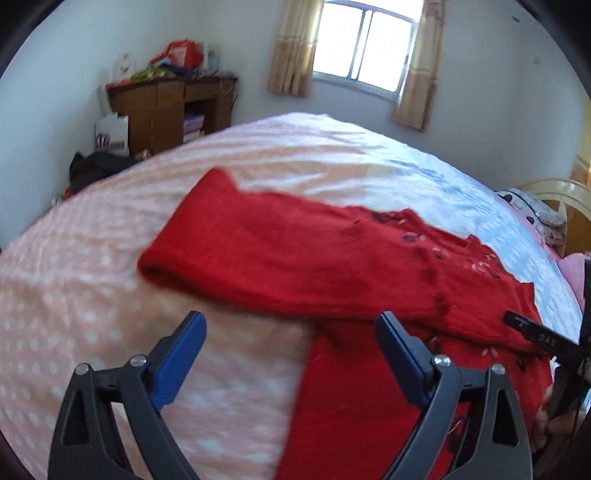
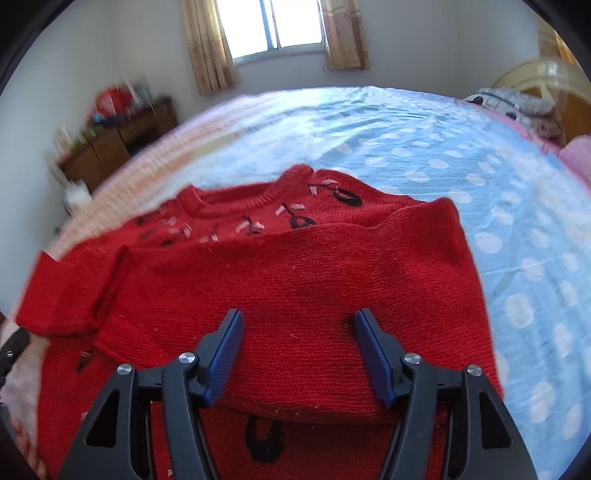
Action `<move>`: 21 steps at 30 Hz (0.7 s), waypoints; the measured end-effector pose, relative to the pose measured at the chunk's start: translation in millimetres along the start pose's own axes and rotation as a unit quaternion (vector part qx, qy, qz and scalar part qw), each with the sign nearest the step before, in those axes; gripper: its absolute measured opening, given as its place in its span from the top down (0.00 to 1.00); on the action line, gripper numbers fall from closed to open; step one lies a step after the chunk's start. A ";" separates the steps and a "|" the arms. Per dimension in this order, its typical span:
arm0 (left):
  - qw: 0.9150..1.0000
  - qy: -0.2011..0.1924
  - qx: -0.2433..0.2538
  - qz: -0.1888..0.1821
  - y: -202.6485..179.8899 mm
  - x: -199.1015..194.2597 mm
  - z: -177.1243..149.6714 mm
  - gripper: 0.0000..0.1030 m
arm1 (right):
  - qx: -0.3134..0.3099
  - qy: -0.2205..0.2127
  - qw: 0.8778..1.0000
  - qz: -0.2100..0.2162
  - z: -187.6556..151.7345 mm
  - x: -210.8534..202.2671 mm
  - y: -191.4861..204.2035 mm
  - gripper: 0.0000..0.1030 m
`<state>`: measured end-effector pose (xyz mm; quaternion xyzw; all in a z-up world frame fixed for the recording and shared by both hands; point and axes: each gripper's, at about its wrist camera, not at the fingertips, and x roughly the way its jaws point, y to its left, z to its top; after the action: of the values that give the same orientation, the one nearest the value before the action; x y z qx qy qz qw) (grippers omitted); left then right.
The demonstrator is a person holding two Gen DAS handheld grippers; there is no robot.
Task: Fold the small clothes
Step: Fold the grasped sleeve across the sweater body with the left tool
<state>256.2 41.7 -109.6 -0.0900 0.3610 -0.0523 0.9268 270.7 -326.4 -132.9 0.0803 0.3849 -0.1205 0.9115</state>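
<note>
1. Blue pads of the left hand-held gripper [image 1: 290,319] sit closest to the lens in the left wrist view, spread very wide with nothing between them; no fabric touches either pad.
2. Below that gap lies the pink dotted bedspread [image 1: 74,295] on the left and the edge of the red sweater [image 1: 295,258] on the right.
3. One sleeve [image 1: 221,240] of the sweater stretches out leftward over the pink cover, its cuff lying flat and free.
4. At the right edge of the same view a dark part of the right hand-held gripper shows above the sweater, with fingers of a hand [image 1: 550,421] just beneath it.
5. From the right wrist view, the right hand-held gripper [image 2: 299,317] is about half open, its pads apart on either side of a patch of red knit; whether the tips touch the fabric cannot be told, and they do not pinch it.
6. A folded layer of the sweater lies across the body, its edge running under the pads; the collar [image 2: 258,195] and black-and-white embroidery show beyond.
7. On this side the sweater rests on the blue dotted part of the bedspread.
8. A window [image 2: 273,26] with curtains and a cluttered wooden cabinet [image 1: 173,107] stand behind the bed.
</note>
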 end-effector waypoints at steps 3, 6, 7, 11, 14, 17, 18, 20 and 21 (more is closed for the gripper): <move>0.999 0.003 -0.037 -0.016 11.1 9.7 -9.2 0.09 | 0.027 -0.006 0.998 0.058 6.8 -16.6 13.5 0.38; 1.000 0.001 -0.019 0.009 -0.7 12.6 -11.1 0.08 | 0.048 -0.026 0.989 0.137 14.6 -32.4 40.9 0.38; 1.000 0.002 -0.007 0.020 -5.3 13.7 -12.8 0.06 | 0.038 -0.022 0.989 0.141 17.4 -31.4 51.7 0.38; 0.998 0.005 0.031 0.048 -19.0 18.4 -17.2 0.02 | -0.010 0.001 0.989 0.149 26.4 -5.4 101.1 0.38; 0.999 0.000 0.025 0.038 -12.6 17.2 -17.8 0.01 | -0.013 0.034 0.988 0.147 26.5 20.3 121.5 0.38; 1.000 -0.009 0.013 0.020 -5.8 13.6 -18.7 0.01 | -0.033 0.028 0.990 0.131 22.8 31.4 134.7 0.44; 1.000 -0.010 0.011 0.018 -4.3 12.9 -18.9 0.01 | -0.050 0.019 0.991 0.120 21.1 30.4 139.0 0.52; 1.000 -0.011 0.012 0.018 -4.6 12.7 -18.8 0.00 | -0.083 0.020 0.991 0.108 20.5 31.6 146.6 0.80; 1.000 -0.012 0.013 0.019 -5.6 13.1 -18.5 0.00 | -0.089 0.021 0.989 0.113 21.6 29.9 148.3 0.84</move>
<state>253.0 31.7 -130.5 -0.0713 0.3511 -0.0385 0.9328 347.4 -194.2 -131.6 0.0440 0.4013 0.0200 0.9147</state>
